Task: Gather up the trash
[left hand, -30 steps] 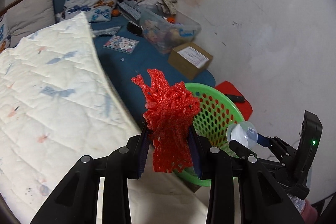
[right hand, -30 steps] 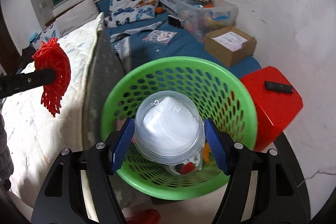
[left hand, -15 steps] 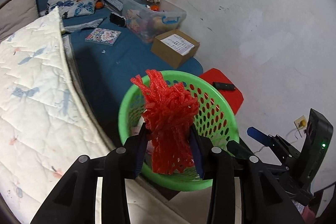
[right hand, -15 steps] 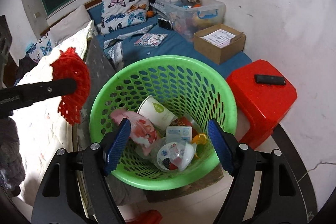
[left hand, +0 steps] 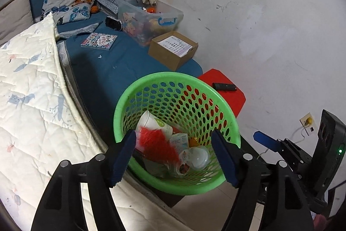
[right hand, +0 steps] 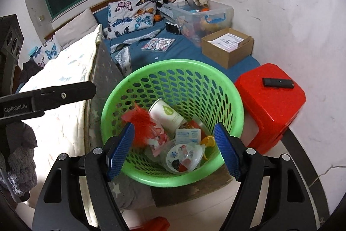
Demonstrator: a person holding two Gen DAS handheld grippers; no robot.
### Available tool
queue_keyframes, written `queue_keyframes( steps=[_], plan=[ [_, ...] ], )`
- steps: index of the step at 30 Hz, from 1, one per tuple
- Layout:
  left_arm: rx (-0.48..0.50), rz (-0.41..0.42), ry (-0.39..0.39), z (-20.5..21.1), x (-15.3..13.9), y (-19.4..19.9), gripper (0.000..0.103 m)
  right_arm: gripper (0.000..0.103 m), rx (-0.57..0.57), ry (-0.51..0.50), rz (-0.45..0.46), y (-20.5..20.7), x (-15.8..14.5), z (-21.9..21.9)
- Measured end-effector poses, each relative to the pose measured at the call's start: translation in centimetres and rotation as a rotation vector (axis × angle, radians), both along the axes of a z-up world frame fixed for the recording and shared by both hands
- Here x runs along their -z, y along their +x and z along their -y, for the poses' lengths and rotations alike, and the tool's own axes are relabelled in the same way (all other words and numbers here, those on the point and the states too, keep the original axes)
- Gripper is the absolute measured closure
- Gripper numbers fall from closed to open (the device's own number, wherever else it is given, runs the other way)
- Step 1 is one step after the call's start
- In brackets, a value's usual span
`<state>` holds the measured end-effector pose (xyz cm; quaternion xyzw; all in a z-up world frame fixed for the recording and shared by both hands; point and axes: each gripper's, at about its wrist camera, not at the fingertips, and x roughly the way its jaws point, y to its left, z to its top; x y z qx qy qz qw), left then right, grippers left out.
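We're over the green basket (left hand: 121,105) w/ both grippers. Left gripper (left hand: 174,157): jaws opening, wide apart, nothing between the pads. The red net (left hand: 155,142) is blurred in both views, low inside the basket at its left side, over the other trash. Right gripper (right hand: 175,144): jaws apart, nothing held; its blue pads frame the basket's near rim.

In the basket w/ the net: a white paper cup (right hand: 166,114) w/ a green drop logo lying on its side, a clear lidded cup (right hand: 183,157) at the near side, a small white carton (right hand: 187,136), a pink printed wrapper (right hand: 159,140) and an orange bit (right hand: 207,141) by the right wall.

The basket sits on the floor at the foot of the bed (right hand: 194,51), just beside the mattress edge. A red stool (right hand: 272,101) stands close on its right, a black remote (right hand: 277,82) lying on top. On the blue bed: a cardboard box (right hand: 229,51), a clear toy bin (right hand: 201,18), a book (right hand: 158,44), a butterfly pillow (right hand: 129,16). A white quilt (left hand: 28,88) covers the left side.

In the right view we see the left gripper's black arm, at left, reaching toward the basket rim.
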<state>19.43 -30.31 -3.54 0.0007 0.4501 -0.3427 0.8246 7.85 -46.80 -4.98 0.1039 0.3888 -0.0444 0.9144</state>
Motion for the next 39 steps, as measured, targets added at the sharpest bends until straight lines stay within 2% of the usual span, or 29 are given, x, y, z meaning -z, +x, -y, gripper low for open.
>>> queue_keyframes(
  steps=[7,11,19,31,39],
  plan=[
    [-0.054,0.062,0.033,-3.3,-1.0,-0.9,0.02,0.027,-0.04,0.002,0.007,-0.4,-0.6,-2.1],
    [-0.104,0.094,0.066,-5.7,-1.2,-1.4,0.018,0.025,-0.073,-0.001,0.014,-0.3,-0.9,-3.9],
    [-0.205,0.149,0.081,-11.0,-2.4,-2.6,0.011,0.022,-0.138,0.004,0.03,0.3,-1.8,-7.7],
    [-0.359,0.214,0.129,-18.7,-3.7,-4.3,0.008,0.019,-0.24,0.006,0.043,1.6,-3.0,-13.8],
    [-0.447,0.244,0.156,-22.8,-4.0,-5.6,0.008,0.017,-0.278,-0.003,0.04,2.1,-3.3,-15.7]
  ],
)
